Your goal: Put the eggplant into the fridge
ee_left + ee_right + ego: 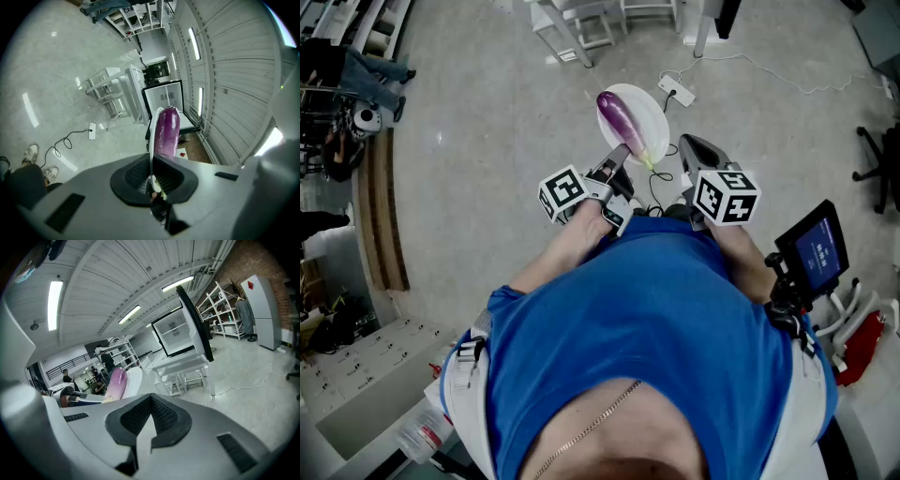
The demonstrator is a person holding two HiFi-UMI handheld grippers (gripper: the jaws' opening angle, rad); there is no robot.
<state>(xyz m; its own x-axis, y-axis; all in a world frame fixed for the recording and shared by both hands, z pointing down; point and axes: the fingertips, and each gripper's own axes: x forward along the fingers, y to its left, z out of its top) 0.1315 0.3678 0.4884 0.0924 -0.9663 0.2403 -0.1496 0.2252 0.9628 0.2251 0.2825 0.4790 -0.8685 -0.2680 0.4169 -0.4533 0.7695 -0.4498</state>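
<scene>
A purple eggplant lies on a white plate carried above the floor. My left gripper is shut on the plate's near rim. In the left gripper view the plate shows edge-on between the jaws, with the eggplant on its right side. Ahead stands the fridge, its door open. My right gripper hangs to the right of the plate, shut with nothing in it. From the right gripper view the eggplant and plate show at left, and the fridge with its open dark door is ahead.
A power strip and cables lie on the floor beyond the plate. White tables stand in front of the fridge. White racks are at the far side, shelving to the right. A small screen stands at my right.
</scene>
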